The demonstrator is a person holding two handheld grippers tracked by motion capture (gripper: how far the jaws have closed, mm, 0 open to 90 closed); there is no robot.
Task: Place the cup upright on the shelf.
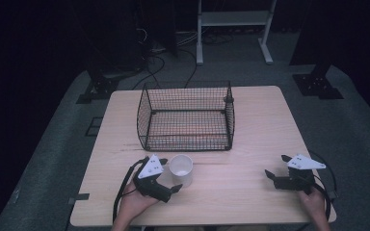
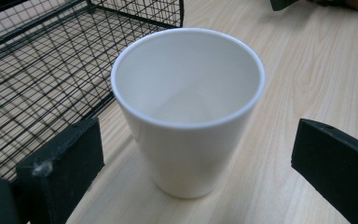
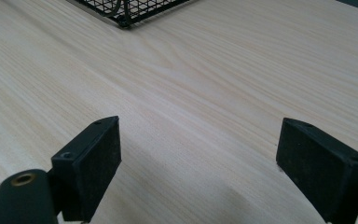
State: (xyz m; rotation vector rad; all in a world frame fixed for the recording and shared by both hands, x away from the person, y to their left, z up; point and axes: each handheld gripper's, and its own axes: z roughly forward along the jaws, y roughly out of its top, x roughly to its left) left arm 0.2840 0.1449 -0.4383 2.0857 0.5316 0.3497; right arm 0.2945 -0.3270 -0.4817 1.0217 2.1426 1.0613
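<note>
1. The left gripper (image 2: 191, 163) has its fingers (image 2: 63, 163) spread wide on either side of the white cup (image 2: 186, 107), not touching it.
2. The cup stands upright on the counter (image 1: 250, 139), just in front of the wire basket (image 1: 185, 118).
3. The right gripper (image 3: 198, 158) rests open and empty, well apart.
4. The step looks like the approach to a grasp; next the fingers should close on the cup.

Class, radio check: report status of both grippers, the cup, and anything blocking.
Left gripper open, jaws flanking white cup, not touching. Right gripper open, idle over table. Cup upright, empty, beside wire basket. Nothing blocking.
</note>
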